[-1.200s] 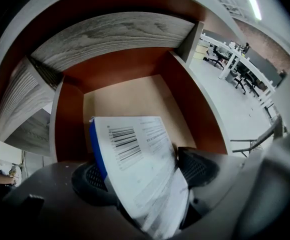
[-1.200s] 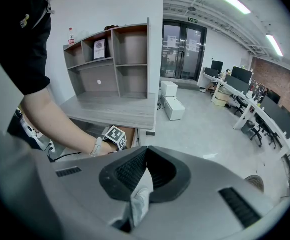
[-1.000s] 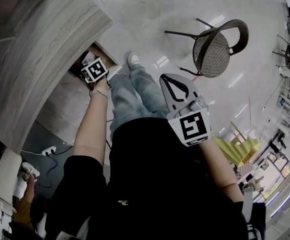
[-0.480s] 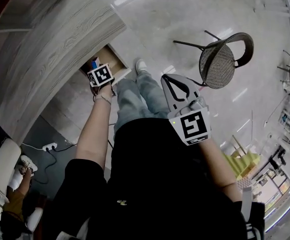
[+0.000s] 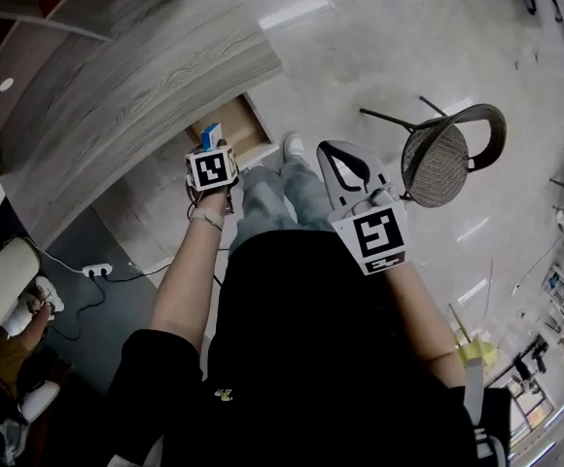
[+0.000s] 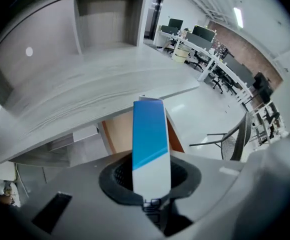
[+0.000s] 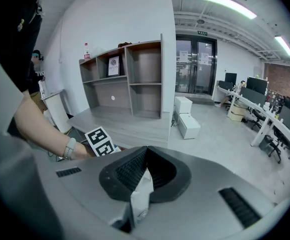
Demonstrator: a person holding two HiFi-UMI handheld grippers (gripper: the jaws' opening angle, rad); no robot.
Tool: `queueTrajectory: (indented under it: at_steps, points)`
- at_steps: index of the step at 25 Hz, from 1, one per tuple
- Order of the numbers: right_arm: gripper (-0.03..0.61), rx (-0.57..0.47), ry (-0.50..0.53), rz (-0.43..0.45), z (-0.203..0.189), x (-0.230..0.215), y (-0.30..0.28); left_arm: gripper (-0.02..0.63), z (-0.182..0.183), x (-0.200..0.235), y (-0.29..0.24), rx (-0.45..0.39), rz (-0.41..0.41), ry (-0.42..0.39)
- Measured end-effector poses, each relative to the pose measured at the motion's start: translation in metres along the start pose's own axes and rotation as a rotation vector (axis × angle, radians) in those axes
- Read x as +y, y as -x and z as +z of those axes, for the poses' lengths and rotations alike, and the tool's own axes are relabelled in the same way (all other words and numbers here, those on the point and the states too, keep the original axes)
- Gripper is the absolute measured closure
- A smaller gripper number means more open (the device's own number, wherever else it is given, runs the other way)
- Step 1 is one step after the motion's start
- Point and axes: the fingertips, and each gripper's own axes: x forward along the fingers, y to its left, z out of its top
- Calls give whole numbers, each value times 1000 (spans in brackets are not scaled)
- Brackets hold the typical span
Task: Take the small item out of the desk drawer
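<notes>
While pinched between the left hand-held gripper's [image 6: 150, 178] jaws, the blue-and-white box [image 6: 149, 134] stands over the drawer [image 5: 254, 130].

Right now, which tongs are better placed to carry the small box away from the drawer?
Left. The left tongs clamp the blue-and-white box above the open drawer. The right tongs are shut, back by the person's body.

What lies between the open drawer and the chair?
In the head view, the person's shoe and bare glossy floor; the right tongs hang over that stretch.
</notes>
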Motion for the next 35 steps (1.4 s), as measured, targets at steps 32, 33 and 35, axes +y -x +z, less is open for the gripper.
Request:
queueTrajectory:
  at_steps: [32, 33, 35]
  points:
    - [583, -381, 199, 276, 192, 50, 14, 529, 135, -2, 400, -940, -28, -134]
    - [583, -391, 201, 281, 196, 52, 16, 529, 135, -2, 407, -960, -24, -135]
    - [583, -411, 208, 291, 205, 55, 20, 529, 136, -1, 420, -1000, -15, -127]
